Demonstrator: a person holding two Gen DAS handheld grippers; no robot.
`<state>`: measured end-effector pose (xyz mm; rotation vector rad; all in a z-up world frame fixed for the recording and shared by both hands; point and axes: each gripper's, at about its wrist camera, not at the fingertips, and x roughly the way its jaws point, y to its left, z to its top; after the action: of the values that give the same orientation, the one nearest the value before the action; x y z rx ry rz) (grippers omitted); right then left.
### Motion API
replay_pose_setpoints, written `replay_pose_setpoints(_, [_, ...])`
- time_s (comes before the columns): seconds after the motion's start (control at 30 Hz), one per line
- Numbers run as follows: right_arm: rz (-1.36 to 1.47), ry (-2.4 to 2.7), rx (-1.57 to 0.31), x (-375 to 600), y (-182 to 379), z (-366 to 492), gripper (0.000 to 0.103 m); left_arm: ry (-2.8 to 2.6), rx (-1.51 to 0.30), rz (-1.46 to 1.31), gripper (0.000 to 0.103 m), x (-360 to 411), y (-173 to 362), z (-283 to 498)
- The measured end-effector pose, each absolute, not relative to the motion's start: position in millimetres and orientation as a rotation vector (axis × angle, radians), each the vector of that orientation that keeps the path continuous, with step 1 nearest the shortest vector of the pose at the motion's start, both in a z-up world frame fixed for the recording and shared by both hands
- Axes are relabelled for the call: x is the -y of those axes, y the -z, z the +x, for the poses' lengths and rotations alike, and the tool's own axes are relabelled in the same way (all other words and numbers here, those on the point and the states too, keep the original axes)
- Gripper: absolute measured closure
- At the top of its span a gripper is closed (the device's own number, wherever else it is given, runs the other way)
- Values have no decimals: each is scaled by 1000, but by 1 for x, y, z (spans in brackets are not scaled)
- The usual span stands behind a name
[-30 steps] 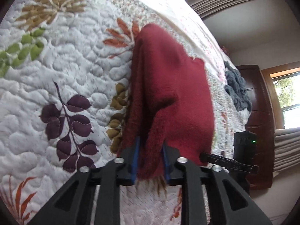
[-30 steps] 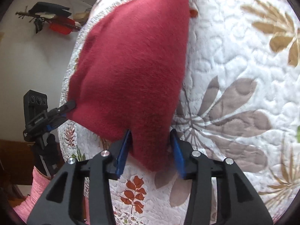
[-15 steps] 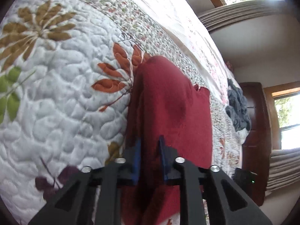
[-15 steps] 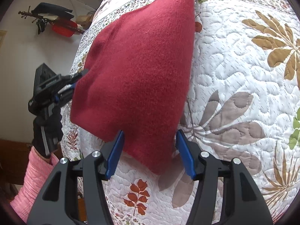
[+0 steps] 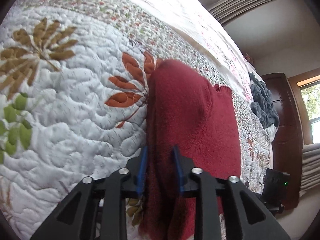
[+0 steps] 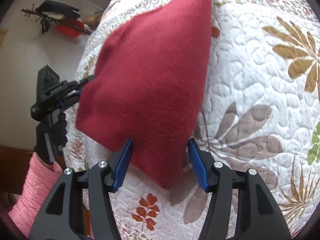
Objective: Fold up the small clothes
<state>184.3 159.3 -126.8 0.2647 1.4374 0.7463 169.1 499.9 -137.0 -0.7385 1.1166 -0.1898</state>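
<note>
Left gripper (image 5: 160,168) is clamped on the near edge of the fuzzy dark-red knit sweater (image 5: 186,120), whose long axis runs straight away from it across the leaf-print quilted bedspread (image 5: 70,110). Right-wrist view: right gripper (image 6: 160,164) is spread wide, holding nothing, sweater (image 6: 152,76) corner lying loose between its fingers, left gripper (image 6: 80,92) pinching the far-left corner.
</note>
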Motion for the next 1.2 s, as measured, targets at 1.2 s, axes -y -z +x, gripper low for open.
replay_pose_setpoints(1.2, [527, -892, -1362, -100, 85, 217, 60, 734, -1064, -952, 61, -401, 121, 182])
